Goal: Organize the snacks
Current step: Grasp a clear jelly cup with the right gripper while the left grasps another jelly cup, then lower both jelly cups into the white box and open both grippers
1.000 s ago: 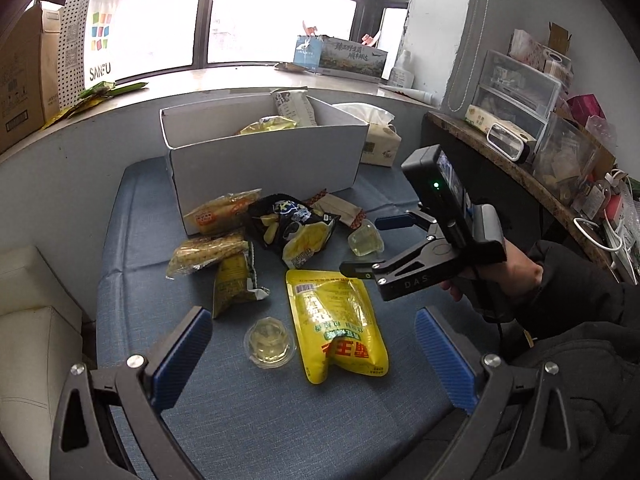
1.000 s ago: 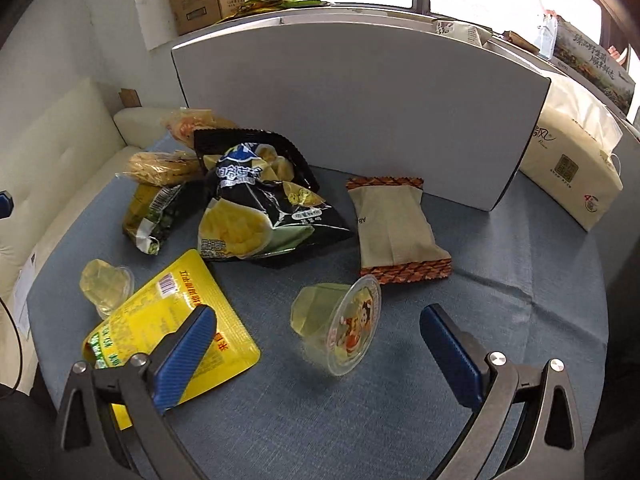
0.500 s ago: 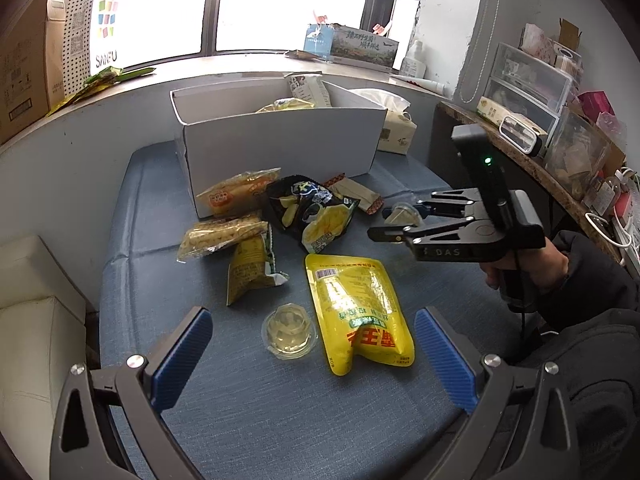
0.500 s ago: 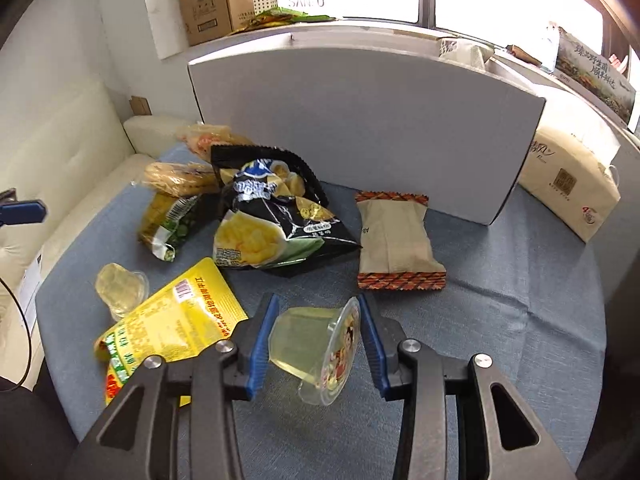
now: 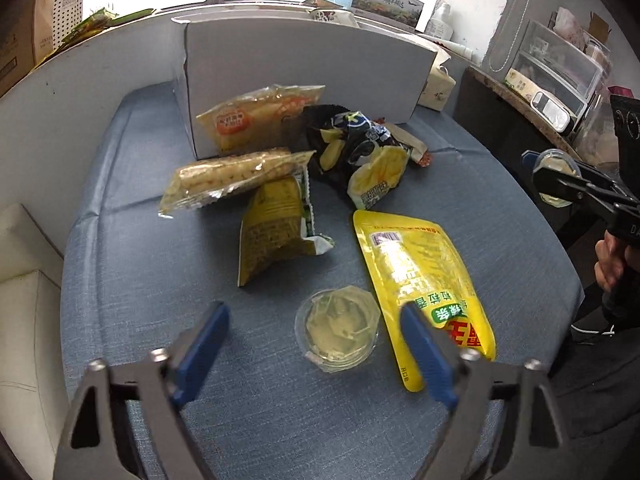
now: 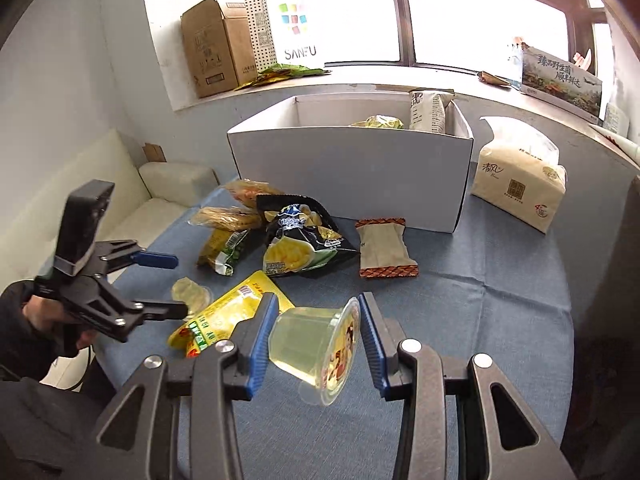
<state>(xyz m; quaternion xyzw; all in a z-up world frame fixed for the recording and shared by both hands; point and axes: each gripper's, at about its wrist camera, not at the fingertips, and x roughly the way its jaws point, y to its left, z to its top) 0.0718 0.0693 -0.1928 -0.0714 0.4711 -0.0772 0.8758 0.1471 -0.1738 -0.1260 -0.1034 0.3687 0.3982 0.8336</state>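
Note:
My right gripper (image 6: 316,308) is shut on a clear jelly cup (image 6: 312,344), held tilted above the blue cushion; the left wrist view shows that gripper (image 5: 560,180) raised at the right. A second jelly cup (image 5: 338,330) stands on the cushion between the blue pads of my left gripper (image 5: 316,320). Those jaws are closing, and the pads stand apart from the cup. A yellow pouch (image 5: 424,276) lies right beside that cup. The white box (image 6: 348,168) at the back holds a few snack bags.
Loose snacks lie in front of the box: a black chip bag (image 6: 300,236), a brown wafer pack (image 6: 384,252), an orange-labelled bag (image 5: 256,120), a corn-puff bag (image 5: 228,180) and an olive packet (image 5: 276,228). A tissue pack (image 6: 520,184) sits right of the box.
My right gripper shut on the tipped jelly cup and lifted it off the cushion. My left gripper sank toward the other cup, and its jaws narrowed around it.

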